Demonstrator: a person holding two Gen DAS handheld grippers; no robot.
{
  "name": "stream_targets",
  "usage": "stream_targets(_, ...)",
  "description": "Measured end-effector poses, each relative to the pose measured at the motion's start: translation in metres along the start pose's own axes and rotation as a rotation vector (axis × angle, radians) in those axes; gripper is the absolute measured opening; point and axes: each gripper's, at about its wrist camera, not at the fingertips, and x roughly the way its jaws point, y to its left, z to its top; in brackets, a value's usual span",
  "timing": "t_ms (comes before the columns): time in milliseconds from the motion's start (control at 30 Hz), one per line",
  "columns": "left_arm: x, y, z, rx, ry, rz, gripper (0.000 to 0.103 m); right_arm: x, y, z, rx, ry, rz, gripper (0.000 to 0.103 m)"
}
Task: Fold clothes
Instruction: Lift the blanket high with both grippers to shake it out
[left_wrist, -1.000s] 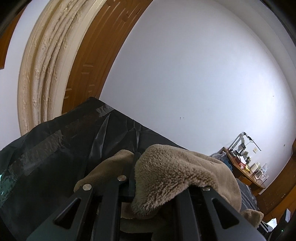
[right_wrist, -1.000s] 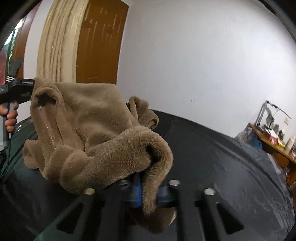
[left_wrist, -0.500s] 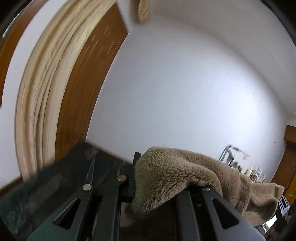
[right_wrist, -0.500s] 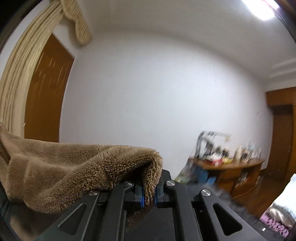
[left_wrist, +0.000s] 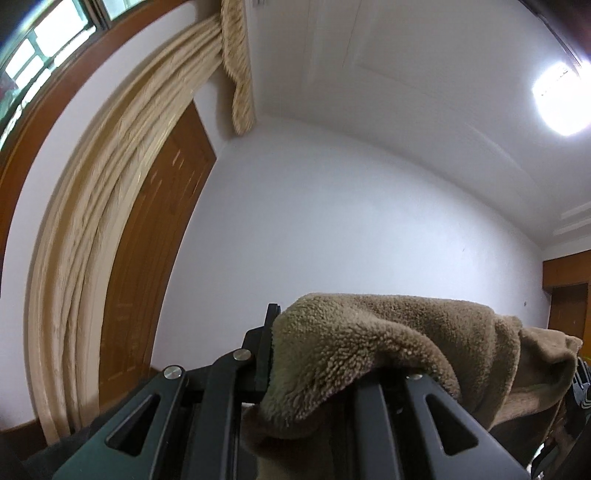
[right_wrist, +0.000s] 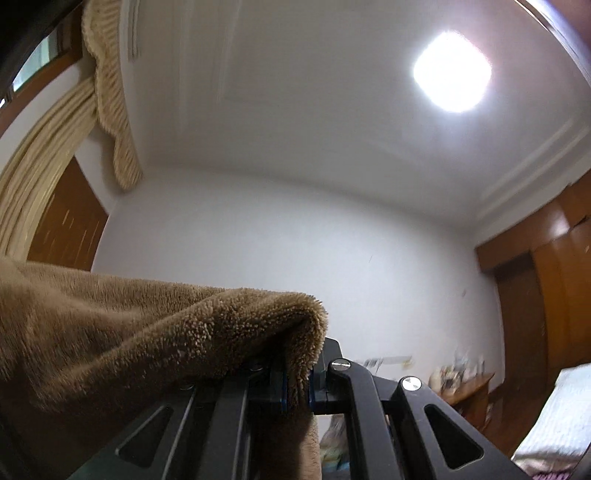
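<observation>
Both grippers raised higher toward ceiling, left gripper (left_wrist: 295, 354) and right gripper (right_wrist: 297, 384) each clamped on brown fleece garment (right_wrist: 129, 332)

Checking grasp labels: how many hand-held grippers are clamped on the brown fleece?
2. The left hand-held gripper pinches one edge of the brown fleece; the right hand-held gripper pinches another. Cloth hides part of each grip.

Left gripper (left_wrist: 291, 365) and right gripper (right_wrist: 295, 380) are both tilting upward, jaws clamping tight on an edge of the brown fleece garment (left_wrist: 388, 332)
</observation>
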Motion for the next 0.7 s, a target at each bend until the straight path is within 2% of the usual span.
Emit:
stream_targets(200,-0.031,-0.026,0.043,0.129,-0.124,0.02,0.02,-0.029,-0.006,0.048,-0.011,-0.176,-0.091,0.007)
stream_targets(400,-0.065,-0.031,0.069,0.182,-0.223,0.046,0.022,-0.051,-0.002,0.06,-0.058,-0.241,-0.114,0.007)
stream_targets(500,-0.085,-0.024,0.069,0.178,-0.252,0.062,0.024,-0.07,0.004,0.049,-0.114,-0.258,-0.107,0.007)
stream_targets(600,-0.104,-0.018,0.059,0.172,-0.262,0.065,0.026,-0.097,-0.001,0.046,-0.184,-0.297,-0.14,0.007)
stream_targets(700,-0.12,-0.014,0.049,0.166,-0.277,0.062,0.026,-0.121,-0.014,0.047,-0.178,-0.306,-0.148,0.007)
